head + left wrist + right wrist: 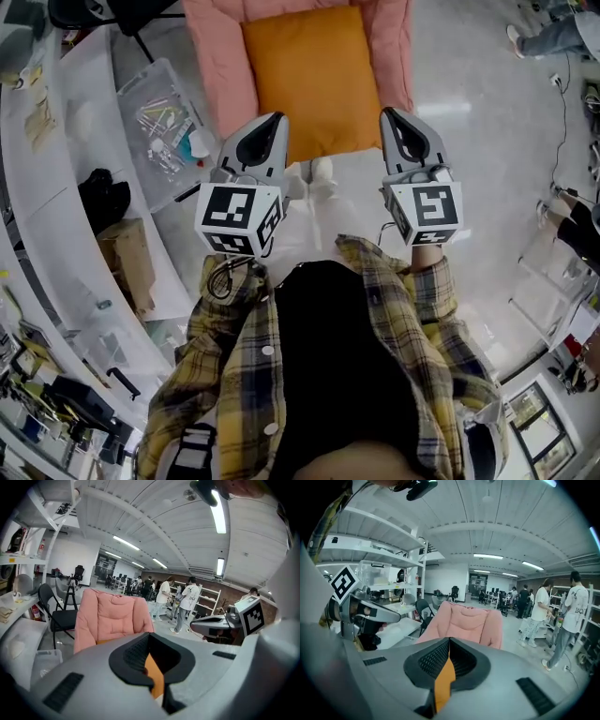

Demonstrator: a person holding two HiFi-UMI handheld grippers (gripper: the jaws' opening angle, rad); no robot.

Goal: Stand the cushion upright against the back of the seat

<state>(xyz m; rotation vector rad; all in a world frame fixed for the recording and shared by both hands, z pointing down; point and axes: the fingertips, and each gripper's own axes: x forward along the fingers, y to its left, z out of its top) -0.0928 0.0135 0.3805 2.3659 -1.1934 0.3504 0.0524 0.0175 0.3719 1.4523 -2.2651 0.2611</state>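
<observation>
Head view: left gripper [273, 119] and right gripper [388, 114], both closed, empty, tilt downward toward cushion [309, 75].

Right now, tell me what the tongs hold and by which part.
Nothing is held: left tongs and right tongs are both shut and empty, tips by the near edge of the orange cushion.

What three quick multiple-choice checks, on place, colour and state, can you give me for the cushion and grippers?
1. The cushion lies: A on the pink seat; B on the floor; C on a shelf.
2. The cushion is: A blue; B orange; C green.
3. The left gripper and right gripper have jaws: A both apart; B both together; C one apart.
Answers: A, pink padding surrounds it; B, orange in every view; B, each gripper view shows them meeting.
</observation>
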